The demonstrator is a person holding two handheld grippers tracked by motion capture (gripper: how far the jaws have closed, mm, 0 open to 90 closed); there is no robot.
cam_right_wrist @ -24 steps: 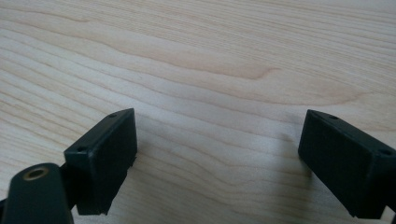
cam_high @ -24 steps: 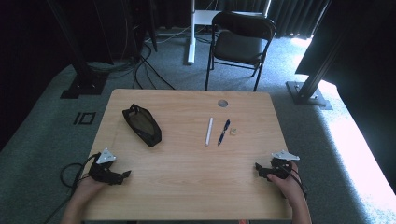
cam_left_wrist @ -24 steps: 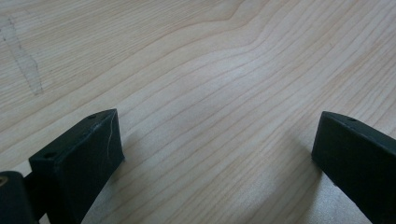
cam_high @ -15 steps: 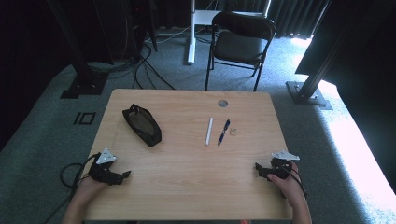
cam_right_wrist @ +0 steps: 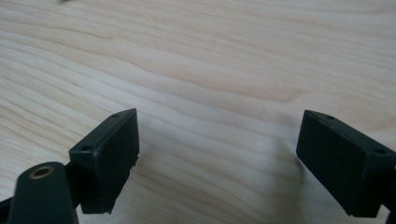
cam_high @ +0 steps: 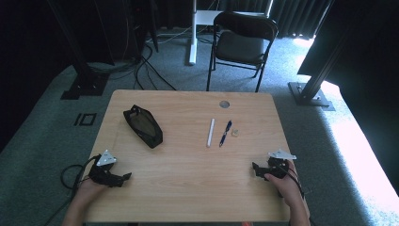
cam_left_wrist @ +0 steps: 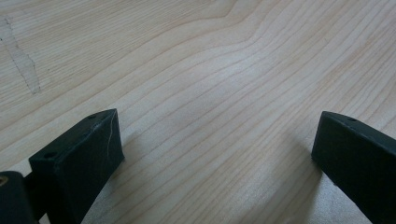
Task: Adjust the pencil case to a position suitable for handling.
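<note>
Both grippers low at the near edge of the table [cam_high: 188, 188], well apart. Left gripper [cam_high: 123, 178] at the near left corner, right gripper [cam_high: 256, 168] at the near right, each pointing inward across the wood.

Left gripper view: jaws spread wide, nothing but bare grain between them. Right gripper view: same — jaws wide, empty, only tabletop ahead.

Things to work with, all farther up the table: black pouch [cam_high: 143, 126] left of centre, lying flat at a slant. White pen [cam_high: 210, 132] and dark pen [cam_high: 225, 133] side by side near the middle, close but apart, both pointing roughly away. Small pale bit [cam_high: 235, 133] just right of the dark pen; too small to identify. Grey round plug [cam_high: 224, 104] near the far edge.

Step in hand, by judgement: the opening reach, nothing yet touched. Pens nearest the right gripper, pouch nearest the left.

Notes for doing it well:
- Approach a pen from above, jaws set across its length, not along it — otherwise likely to roll or skid away.
- Take the dark pen first if working from the right; less chance of knocking its neighbour.
- Mind the pale bit beside it.
- For the pouch, pinch an edge or rim rather than pressing on the flat middle; soft fabric likely to sag.
</note>
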